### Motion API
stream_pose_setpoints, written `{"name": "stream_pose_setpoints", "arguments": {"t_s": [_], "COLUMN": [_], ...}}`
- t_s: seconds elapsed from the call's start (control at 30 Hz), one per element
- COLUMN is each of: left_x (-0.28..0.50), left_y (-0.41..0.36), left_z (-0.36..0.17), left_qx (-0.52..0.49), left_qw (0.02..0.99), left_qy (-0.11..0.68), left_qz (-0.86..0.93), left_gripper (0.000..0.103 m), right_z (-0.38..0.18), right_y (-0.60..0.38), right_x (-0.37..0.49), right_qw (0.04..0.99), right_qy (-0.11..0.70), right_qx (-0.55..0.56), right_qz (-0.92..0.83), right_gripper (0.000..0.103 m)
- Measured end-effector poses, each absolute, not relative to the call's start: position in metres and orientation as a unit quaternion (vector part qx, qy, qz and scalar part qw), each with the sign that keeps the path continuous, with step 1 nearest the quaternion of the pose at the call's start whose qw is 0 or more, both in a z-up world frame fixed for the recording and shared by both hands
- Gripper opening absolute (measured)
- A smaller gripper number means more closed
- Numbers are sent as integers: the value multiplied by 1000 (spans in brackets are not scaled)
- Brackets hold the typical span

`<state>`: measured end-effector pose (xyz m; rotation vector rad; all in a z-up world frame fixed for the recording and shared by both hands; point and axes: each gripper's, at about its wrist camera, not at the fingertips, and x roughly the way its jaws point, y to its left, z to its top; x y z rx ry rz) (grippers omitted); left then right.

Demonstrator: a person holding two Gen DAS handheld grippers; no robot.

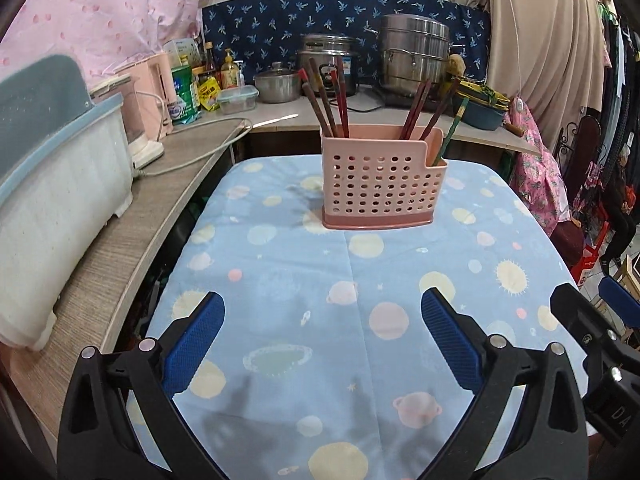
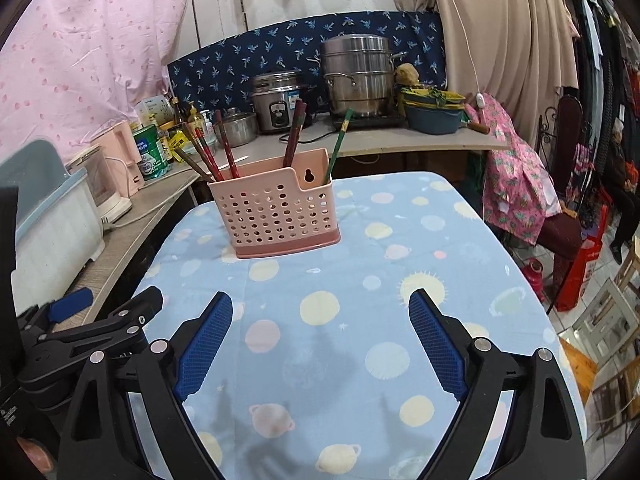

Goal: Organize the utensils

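Observation:
A pink perforated utensil holder point(image 1: 380, 184) stands upright on the blue planet-print tablecloth point(image 1: 320, 280); it also shows in the right wrist view point(image 2: 280, 216). Dark red chopsticks point(image 1: 326, 96) lean in its left part, more chopsticks point(image 1: 420, 108) in its right part, and a green-handled stick point(image 1: 452, 132) in the low right compartment. My left gripper point(image 1: 322, 316) is open and empty, well short of the holder. My right gripper point(image 2: 320, 316) is open and empty, also short of the holder. The left gripper shows at the left of the right wrist view point(image 2: 80, 320).
A wooden counter point(image 1: 132, 232) runs along the left with a white-and-blue box point(image 1: 52, 208) and a pink appliance point(image 1: 148, 100). The back shelf holds a rice cooker point(image 1: 328, 60), a steel steamer pot point(image 1: 416, 56), bottles and containers. Clothes and chairs stand at the right.

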<state>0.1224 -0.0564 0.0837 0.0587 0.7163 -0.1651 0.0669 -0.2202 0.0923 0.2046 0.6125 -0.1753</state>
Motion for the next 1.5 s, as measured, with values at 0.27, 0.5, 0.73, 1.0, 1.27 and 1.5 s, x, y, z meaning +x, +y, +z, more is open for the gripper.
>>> {"name": "stream_pose_setpoints", "arguments": {"t_s": [0.27,0.5,0.73,1.0,1.27,1.5], "left_x": [114,111,112,115,118,120], "left_y": [-57,-53,-51,-50,-51,-52], "left_z": [80,80,79,77,76,76], "left_qx": [39,36,36,41,45,48], "left_qw": [933,932,932,932,931,931], "left_qy": [352,355,357,358,358,358], "left_qz": [-72,-62,-53,-50,-50,-48], "left_gripper": [94,94,94,94,94,94], "right_z": [88,83,80,76,74,73], "right_y": [-216,-208,-201,-200,-200,-201], "right_x": [62,60,62,65,66,67], "right_qw": [942,942,942,941,941,941], "right_qy": [307,310,312,315,315,315], "right_qx": [95,85,80,76,76,74], "right_qz": [-95,-97,-95,-100,-100,-100], "right_gripper": [96,96,96,96,96,96]}}
